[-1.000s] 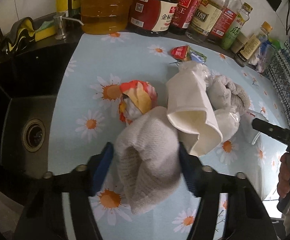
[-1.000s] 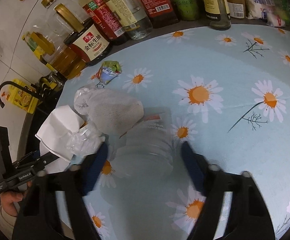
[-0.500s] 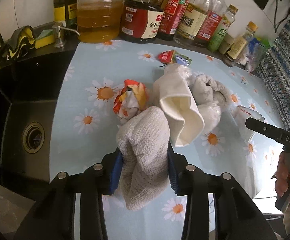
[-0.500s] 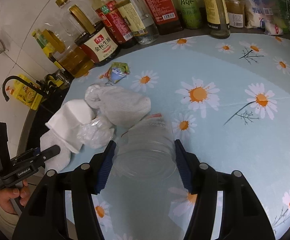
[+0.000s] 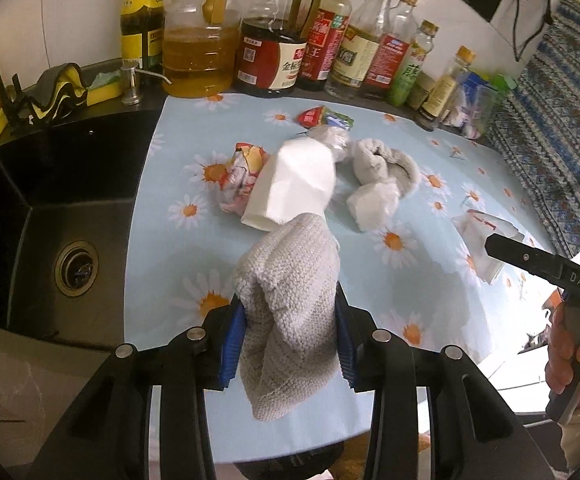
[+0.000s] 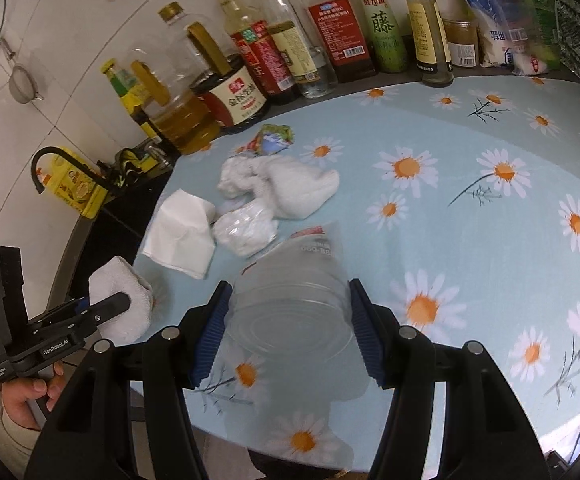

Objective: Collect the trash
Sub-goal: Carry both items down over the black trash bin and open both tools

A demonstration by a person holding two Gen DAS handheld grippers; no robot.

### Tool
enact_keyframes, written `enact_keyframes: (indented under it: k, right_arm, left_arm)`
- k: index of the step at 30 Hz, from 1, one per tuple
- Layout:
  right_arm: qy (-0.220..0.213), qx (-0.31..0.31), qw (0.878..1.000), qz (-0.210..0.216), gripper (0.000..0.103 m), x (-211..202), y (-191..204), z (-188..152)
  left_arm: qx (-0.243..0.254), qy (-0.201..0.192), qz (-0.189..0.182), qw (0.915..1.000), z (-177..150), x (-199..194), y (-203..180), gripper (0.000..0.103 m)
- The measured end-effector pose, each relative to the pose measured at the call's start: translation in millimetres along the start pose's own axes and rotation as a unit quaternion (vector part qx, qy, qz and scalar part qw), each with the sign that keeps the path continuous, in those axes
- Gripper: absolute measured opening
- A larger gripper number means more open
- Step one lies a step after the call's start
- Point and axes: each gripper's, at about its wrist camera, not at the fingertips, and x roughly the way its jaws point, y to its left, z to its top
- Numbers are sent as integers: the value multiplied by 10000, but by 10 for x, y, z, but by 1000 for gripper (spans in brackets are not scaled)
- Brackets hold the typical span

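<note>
In the left wrist view, the left gripper (image 5: 288,334) sat at the bottom centre, its fingers (image 5: 232,334) clamped on a grey cloth (image 5: 290,280) that hung clear of the table (image 5: 429,300). Above it, mid-frame, lay the rest of the trash: a white paper (image 5: 295,184), a crumpled wrapper (image 5: 240,174) to its left, a second cloth (image 5: 385,168) to its right, and a small packet (image 5: 321,117) near the bottles (image 5: 329,52). The sink (image 5: 50,208) filled the left side.

In the right wrist view, the right gripper (image 6: 288,330) at the bottom centre had its fingers (image 6: 212,334) pressed on the sides of a clear plastic cup (image 6: 290,300), also off the table. The paper, a plastic bag (image 6: 246,230) and the second cloth sat left of centre.

The step in hand looked like carrying away: both pieces were gripped and raised. No bin showed in either view, so the next move probably called for bringing both to wherever the trash goes, grips held firm, then returning for the pile.
</note>
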Motion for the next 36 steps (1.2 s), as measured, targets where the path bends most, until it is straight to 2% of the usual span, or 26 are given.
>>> enact_keyframes:
  k: [21, 26, 36]
  right_arm:
    - [-406, -41, 9992, -31, 59, -601, 807, -1034]
    - [-295, 64, 9995, -94, 59, -613, 939, -1337]
    - [273, 83, 9995, -160, 59, -397, 1036, -1792]
  left_arm:
    - [531, -171, -653, 9963, -843, -716, -16, 37]
    - [647, -23, -757, 9950, -1093, -790, 55, 37]
    - [357, 332, -888, 9949, -1538, -679, 206, 37]
